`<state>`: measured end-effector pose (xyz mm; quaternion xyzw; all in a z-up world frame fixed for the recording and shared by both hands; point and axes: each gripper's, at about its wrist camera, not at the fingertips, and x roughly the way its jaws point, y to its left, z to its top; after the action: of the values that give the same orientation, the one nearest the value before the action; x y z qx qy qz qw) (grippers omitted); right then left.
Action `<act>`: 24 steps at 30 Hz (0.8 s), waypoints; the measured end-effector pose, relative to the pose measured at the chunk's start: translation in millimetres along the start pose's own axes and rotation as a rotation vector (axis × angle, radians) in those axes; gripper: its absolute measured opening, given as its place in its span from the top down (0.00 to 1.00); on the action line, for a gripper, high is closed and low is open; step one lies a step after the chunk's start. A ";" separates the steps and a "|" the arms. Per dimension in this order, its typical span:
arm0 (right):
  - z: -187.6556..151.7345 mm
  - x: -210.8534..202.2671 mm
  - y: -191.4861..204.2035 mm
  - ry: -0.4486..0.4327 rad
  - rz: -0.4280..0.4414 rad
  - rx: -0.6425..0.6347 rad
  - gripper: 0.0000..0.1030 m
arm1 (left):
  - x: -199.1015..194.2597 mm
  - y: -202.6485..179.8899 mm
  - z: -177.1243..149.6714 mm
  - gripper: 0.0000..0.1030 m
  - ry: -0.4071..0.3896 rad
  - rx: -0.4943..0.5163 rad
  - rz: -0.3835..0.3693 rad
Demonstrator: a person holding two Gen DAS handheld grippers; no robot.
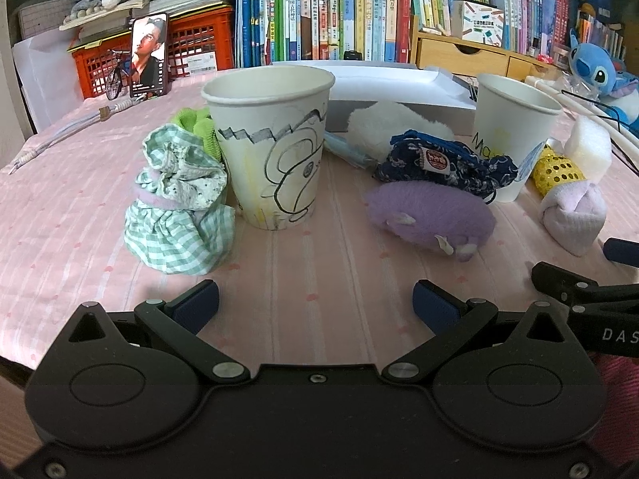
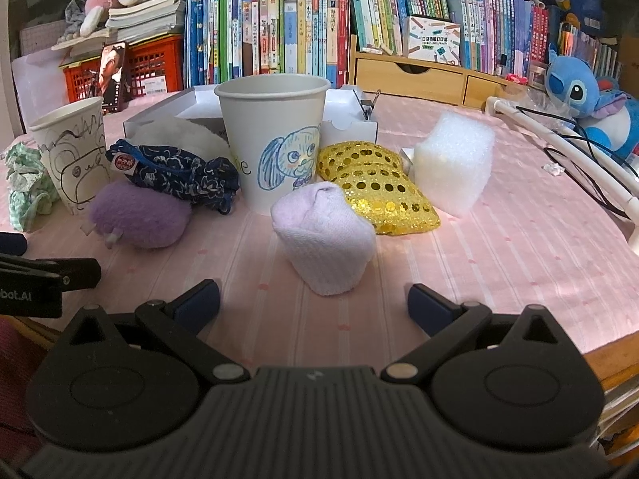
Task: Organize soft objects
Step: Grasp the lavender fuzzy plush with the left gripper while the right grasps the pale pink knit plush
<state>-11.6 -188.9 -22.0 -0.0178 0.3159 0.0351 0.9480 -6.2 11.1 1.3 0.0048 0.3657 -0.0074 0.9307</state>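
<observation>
pink striped cloth (image 2: 499,247) covers the counter, and both claws sit low at the near edge. left claw (image 1: 315,305) is spread wide with nothing between its blue pads, same deal with the right claw (image 2: 313,303), wide open and empty.

just ahead of the right one is a rolled lilac sock (image 2: 325,237), touching a gold sequin pouch (image 2: 377,189) behind it. a white foam block (image 2: 453,163) stands just beside the pouch. ahead of the left claw there's a purple plush (image 1: 429,215) with a navy floral pouch (image 1: 443,163) leaning on top of it, and off to the left a green gingham cloth bundle (image 1: 179,207).

two upright paper cups: the bear-doodle cup (image 1: 271,147) right next to the gingham, and the blue-elephant cup (image 2: 275,139) between the navy pouch and the sequins. white fluffy thing (image 1: 393,123) behind, then a white box (image 1: 399,88), and bookshelves (image 2: 319,20) way back.
</observation>
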 end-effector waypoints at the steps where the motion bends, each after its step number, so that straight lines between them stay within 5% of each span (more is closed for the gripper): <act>1: -0.4 0.1 -0.8 -0.006 0.006 -0.003 0.00 | -0.2 0.5 0.7 0.00 0.002 -0.004 -0.001; 10: 2.4 -6.5 -12.8 -0.076 0.035 0.050 0.00 | -15.5 11.1 8.0 0.04 -0.051 -0.090 -0.119; 24: 7.9 -11.7 -21.2 -0.145 0.056 0.006 0.22 | -18.5 -23.0 20.1 0.09 -0.143 -0.027 -0.199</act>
<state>-14.5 -210.2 -8.4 -0.0036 0.2468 0.0620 0.9671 -6.5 -12.1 28.6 -0.0446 0.2973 -0.0950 0.9490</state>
